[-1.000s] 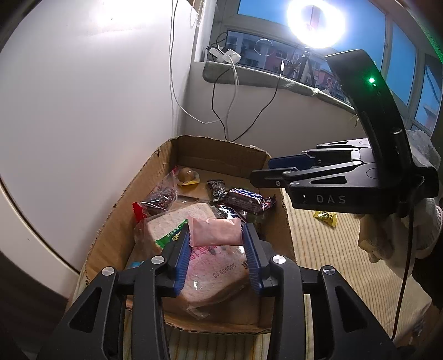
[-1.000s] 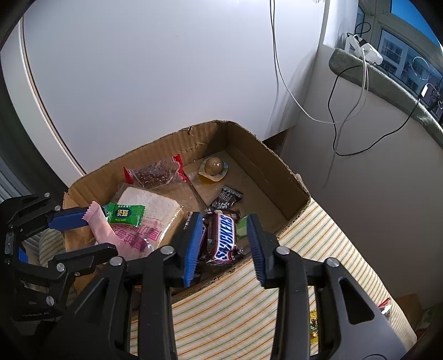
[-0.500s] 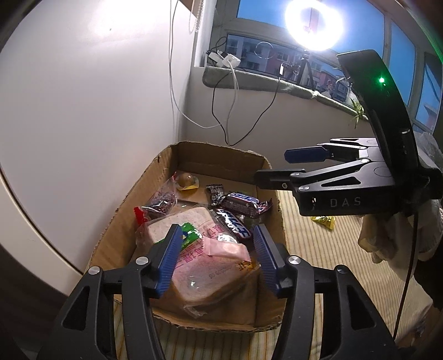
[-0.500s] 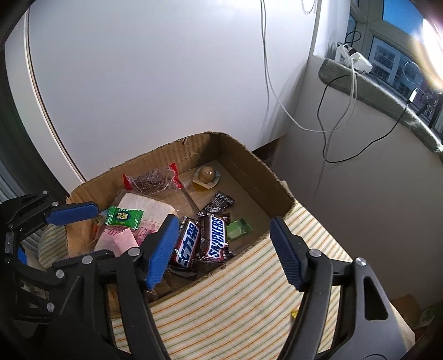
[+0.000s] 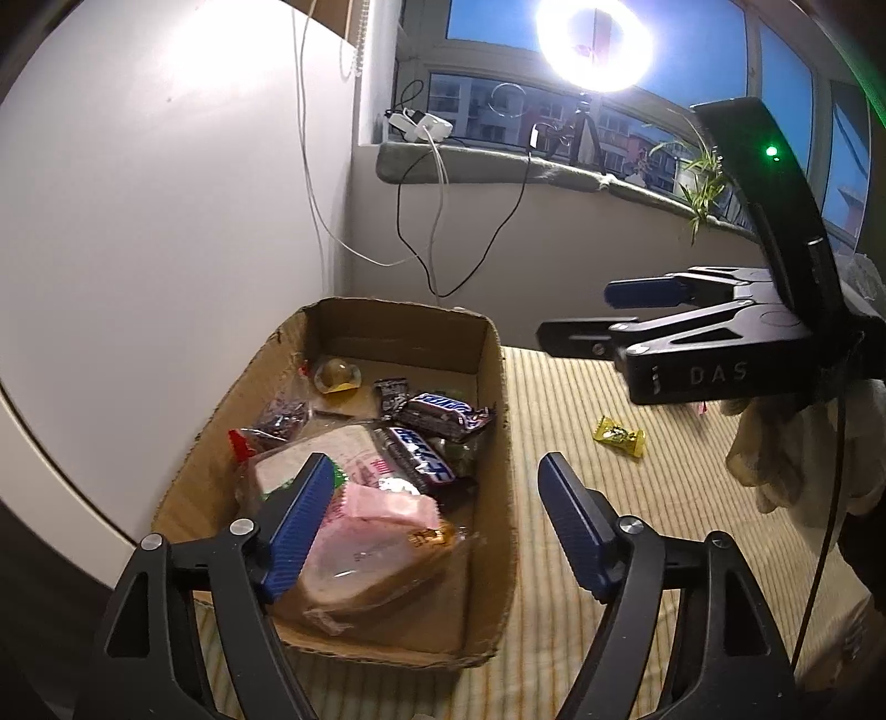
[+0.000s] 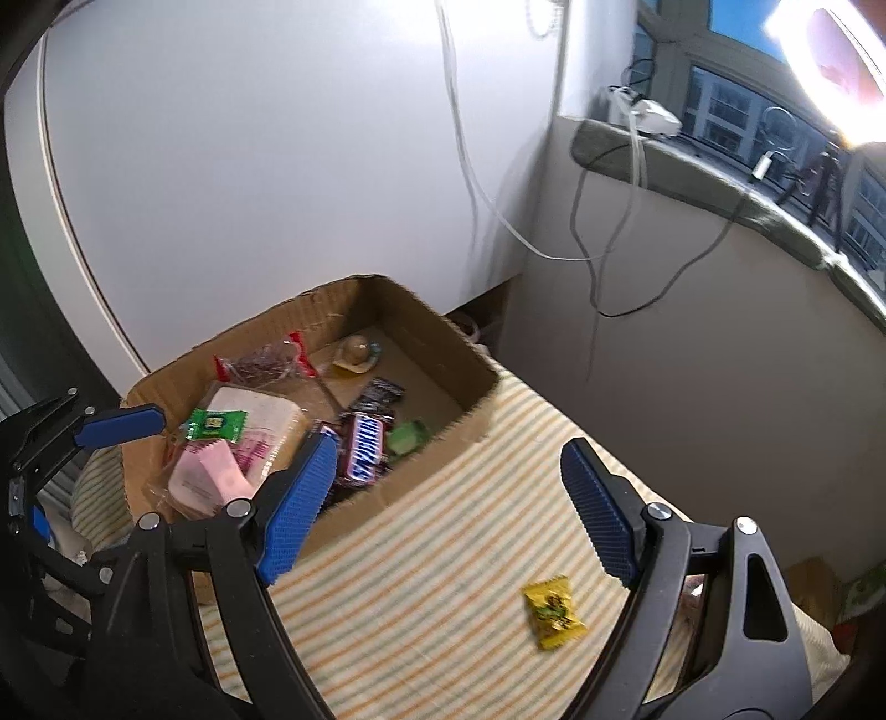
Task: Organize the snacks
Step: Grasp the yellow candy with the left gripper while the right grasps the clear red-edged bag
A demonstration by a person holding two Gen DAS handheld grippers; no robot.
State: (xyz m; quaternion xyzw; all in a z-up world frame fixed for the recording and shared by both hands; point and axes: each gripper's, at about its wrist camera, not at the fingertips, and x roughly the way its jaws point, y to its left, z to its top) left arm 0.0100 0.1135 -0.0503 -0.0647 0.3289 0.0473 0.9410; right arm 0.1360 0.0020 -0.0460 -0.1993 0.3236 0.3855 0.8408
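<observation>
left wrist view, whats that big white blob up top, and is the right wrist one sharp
Left wrist view: the blob is a ring light blown out to glare against the window, leaving the cardboard box dim. Right wrist view: the same light flares in the top right corner, and the yellow candy packet looks soft.

Matt brown cardboard box holds glossy plastic snack wrappers on a ribbed, striped woven cloth.

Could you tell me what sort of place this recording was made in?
Probably a room in a flat, not a lab: a window looks onto apartment blocks, chargers and a plant sit on the sill, and the cardboard box of snacks rests on a striped cloth.
</observation>
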